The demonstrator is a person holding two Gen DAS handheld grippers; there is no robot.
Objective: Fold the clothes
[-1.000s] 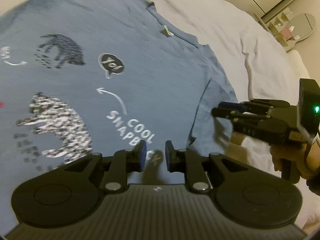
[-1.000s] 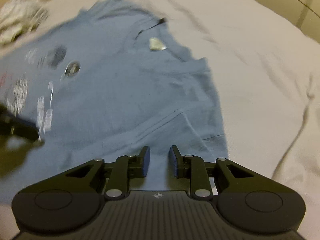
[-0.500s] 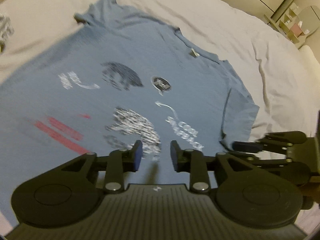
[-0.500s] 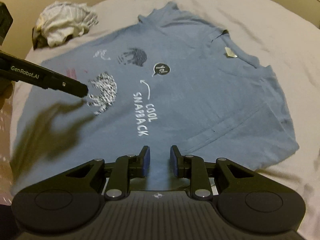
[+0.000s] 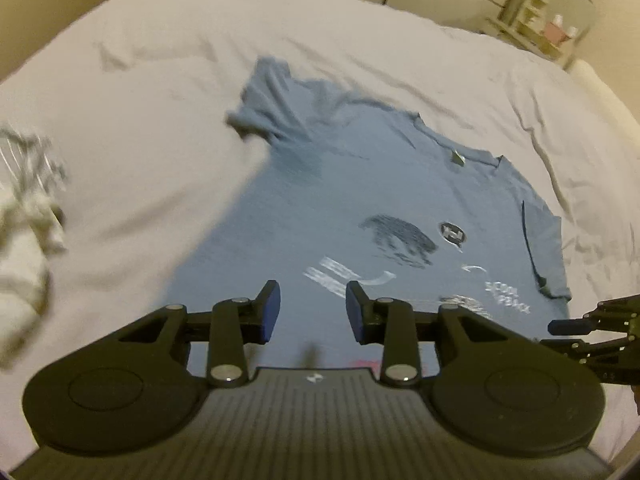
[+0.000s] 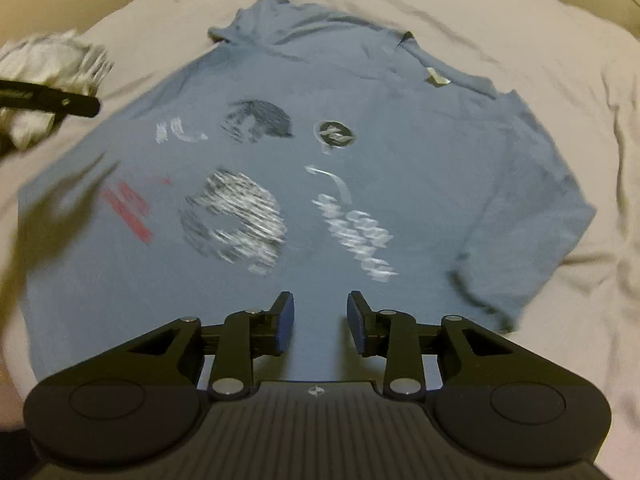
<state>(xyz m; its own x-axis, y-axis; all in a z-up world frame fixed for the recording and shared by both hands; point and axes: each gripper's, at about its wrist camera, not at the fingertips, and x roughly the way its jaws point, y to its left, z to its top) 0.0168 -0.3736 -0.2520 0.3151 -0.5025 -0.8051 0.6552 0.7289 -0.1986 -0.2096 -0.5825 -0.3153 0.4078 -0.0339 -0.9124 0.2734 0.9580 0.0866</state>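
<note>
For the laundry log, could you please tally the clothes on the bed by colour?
Blue: 1, the T-shirt, spread flat
White: 1, the crumpled garment beside it
Total: 2

T-shirt [image 6: 360, 168] print motion-blurred, lettering unreadable; its near hem hidden behind right gripper [image 6: 319, 322]; crumpled pale garment [image 5: 24, 216] left of it blurred, edge-cropped.

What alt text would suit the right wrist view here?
A blue printed T-shirt lies spread flat, print up, on a white bedsheet. The right gripper hovers open over its near edge, holding nothing; a crumpled pale garment sits at far left.
</note>
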